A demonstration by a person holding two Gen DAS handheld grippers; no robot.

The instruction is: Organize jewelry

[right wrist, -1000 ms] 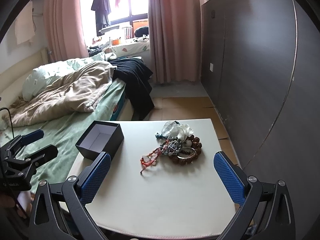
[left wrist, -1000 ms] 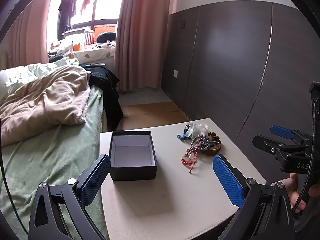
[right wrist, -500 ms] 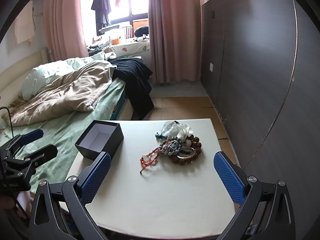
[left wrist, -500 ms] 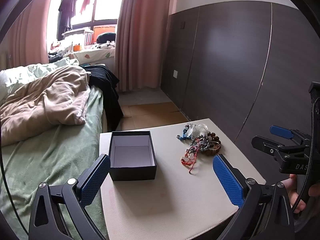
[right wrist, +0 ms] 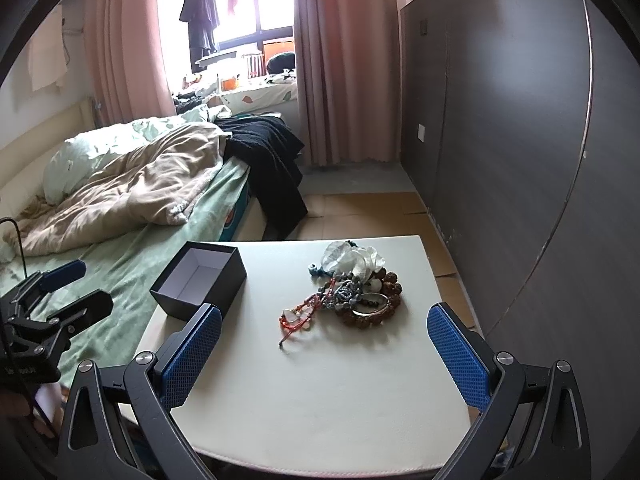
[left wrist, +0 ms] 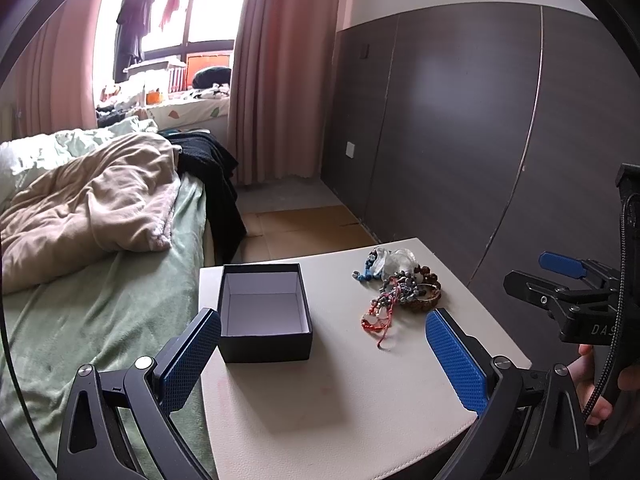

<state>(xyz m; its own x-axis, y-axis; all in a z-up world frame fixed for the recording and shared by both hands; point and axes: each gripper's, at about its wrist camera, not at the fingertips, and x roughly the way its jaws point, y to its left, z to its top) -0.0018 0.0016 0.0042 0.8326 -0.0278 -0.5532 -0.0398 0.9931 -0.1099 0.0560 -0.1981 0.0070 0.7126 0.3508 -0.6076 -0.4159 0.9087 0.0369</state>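
A tangled pile of jewelry (left wrist: pixel 400 286) (right wrist: pixel 352 294) lies on the right half of a small cream table (left wrist: pixel 340 400) (right wrist: pixel 320 380): brown bead bracelets, a red string piece, grey-blue beads and a clear crinkled bag. An open black box (left wrist: pixel 264 312) (right wrist: pixel 200 278) with a white, empty inside stands on the left half. My left gripper (left wrist: pixel 324 354) is open, hovering near the table's front with the box just past its left finger. My right gripper (right wrist: pixel 324 356) is open too, nothing between its fingers, short of the jewelry.
A bed (left wrist: pixel 100 280) with a green sheet and a beige blanket (left wrist: pixel 88 204) adjoins the table's left side. Dark wall panels (left wrist: pixel 460 140) stand close on the right. A hand (left wrist: pixel 596 392) holds the right gripper's handle. Cardboard covers the floor beyond the table.
Both views have hardly shifted; the left one has drifted very slightly. Both grippers stay open and the box and jewelry lie where they were.
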